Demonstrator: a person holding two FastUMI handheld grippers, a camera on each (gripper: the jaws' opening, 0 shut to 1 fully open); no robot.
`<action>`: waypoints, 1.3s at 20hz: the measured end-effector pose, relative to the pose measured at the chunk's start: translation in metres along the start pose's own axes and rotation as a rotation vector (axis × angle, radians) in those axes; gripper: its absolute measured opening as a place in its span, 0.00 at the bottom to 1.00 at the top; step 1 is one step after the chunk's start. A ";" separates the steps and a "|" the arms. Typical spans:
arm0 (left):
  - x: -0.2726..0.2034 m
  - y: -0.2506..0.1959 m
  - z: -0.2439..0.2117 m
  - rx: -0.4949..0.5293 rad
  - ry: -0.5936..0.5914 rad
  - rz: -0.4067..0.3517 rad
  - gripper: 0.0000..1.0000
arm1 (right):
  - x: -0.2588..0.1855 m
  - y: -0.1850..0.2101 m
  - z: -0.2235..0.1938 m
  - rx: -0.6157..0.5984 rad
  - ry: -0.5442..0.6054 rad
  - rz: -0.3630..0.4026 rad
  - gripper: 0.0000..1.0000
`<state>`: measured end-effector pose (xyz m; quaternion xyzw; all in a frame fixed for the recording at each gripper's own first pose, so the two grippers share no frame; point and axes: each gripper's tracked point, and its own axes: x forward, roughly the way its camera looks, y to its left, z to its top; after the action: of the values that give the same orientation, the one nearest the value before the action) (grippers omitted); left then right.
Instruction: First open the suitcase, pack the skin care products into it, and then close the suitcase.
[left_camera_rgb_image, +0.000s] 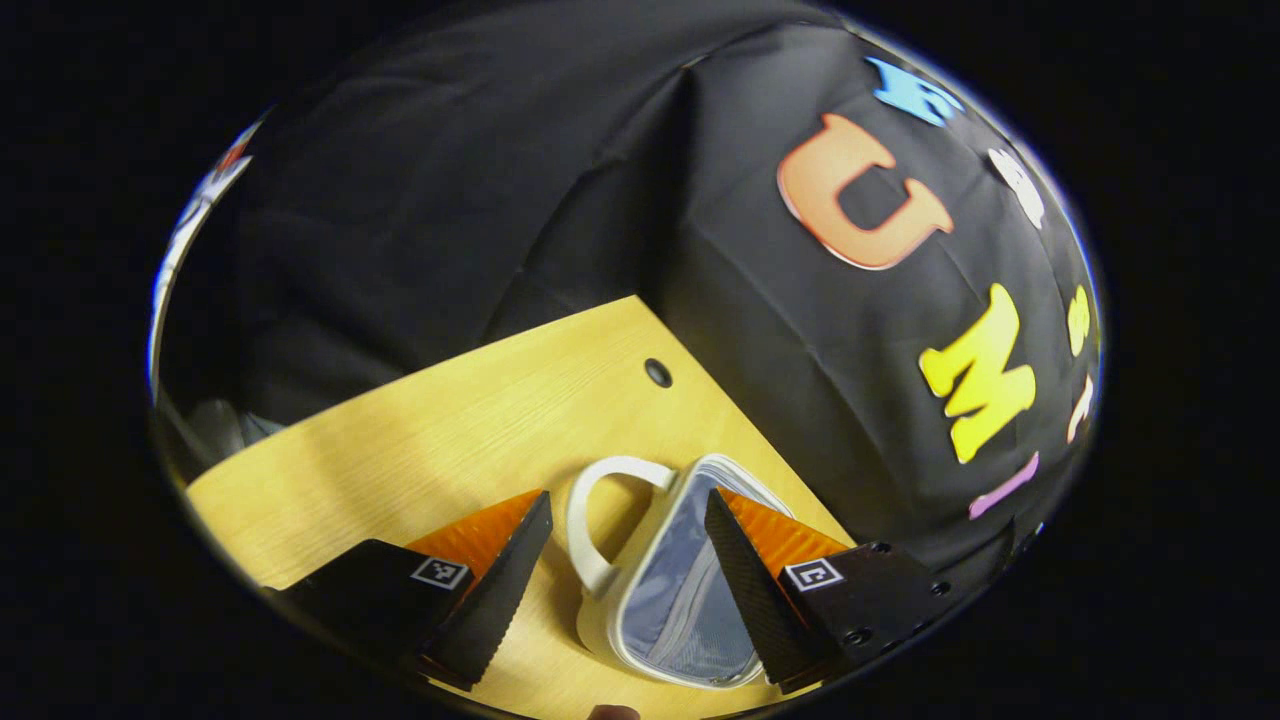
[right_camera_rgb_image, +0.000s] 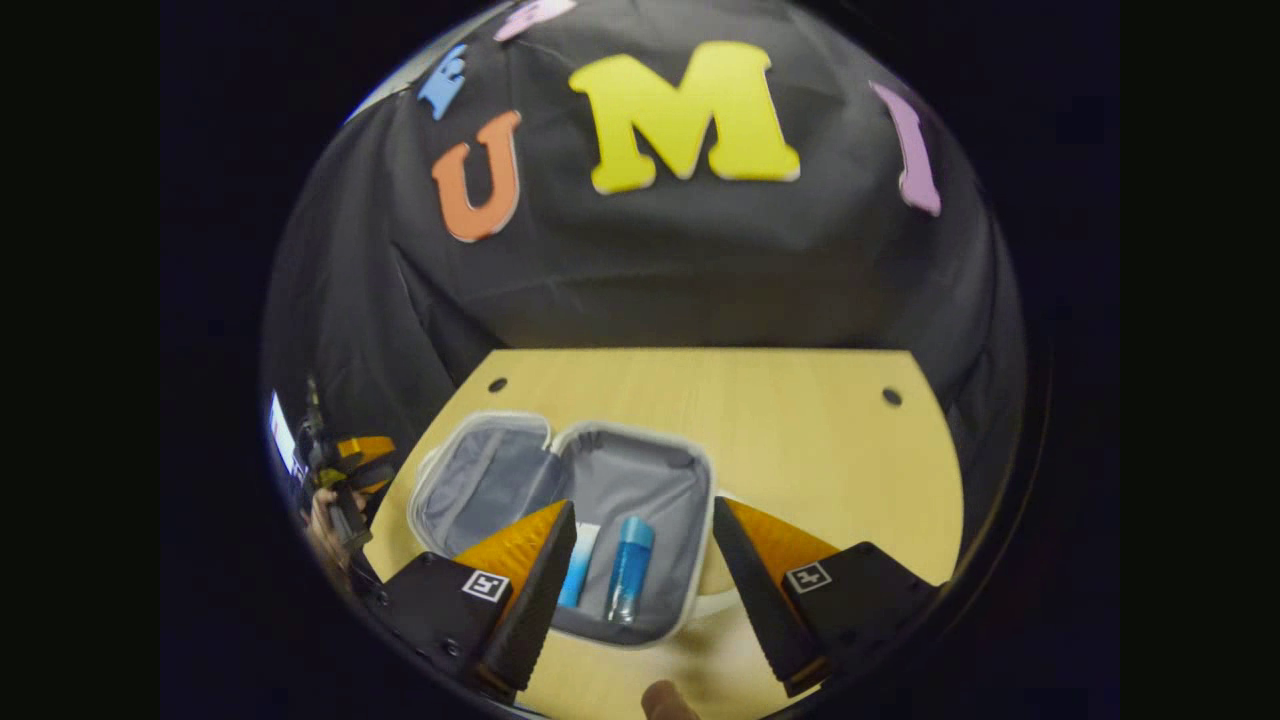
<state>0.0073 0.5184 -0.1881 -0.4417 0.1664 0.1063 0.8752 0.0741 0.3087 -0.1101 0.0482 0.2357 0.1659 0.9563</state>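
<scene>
Suitcase (right_camera_rgb_image: 560, 500) lay open on desk (right_camera_rgb_image: 800, 440); blue bottle (right_camera_rgb_image: 629, 568) and tube (right_camera_rgb_image: 580, 565) inside right half; left hand-held gripper (left_camera_rgb_image: 628, 545) spread apart over handle (left_camera_rgb_image: 592, 520); right hand-held gripper (right_camera_rgb_image: 640, 555) apart, nothing held.

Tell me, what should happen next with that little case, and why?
Probably close it: the suitcase lies open on the table, with a blue bottle and a tube already inside. The left tongs, open beside its handle, could swing one half over the other.
</scene>
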 end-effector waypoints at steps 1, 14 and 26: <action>0.010 0.006 -0.006 -0.059 0.029 -0.022 0.98 | -0.020 -0.005 0.014 -0.046 -0.052 -0.007 0.81; 0.048 0.007 -0.048 -0.215 0.133 -0.084 0.13 | -0.138 -0.074 0.061 -0.087 -0.234 -0.158 0.77; -0.035 -0.153 -0.004 0.158 -0.105 -0.196 0.04 | -0.178 -0.115 0.071 -0.094 -0.318 -0.122 0.81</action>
<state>0.0256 0.4243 -0.0640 -0.3793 0.0840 0.0297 0.9210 -0.0073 0.1393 0.0101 0.0148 0.0759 0.1087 0.9911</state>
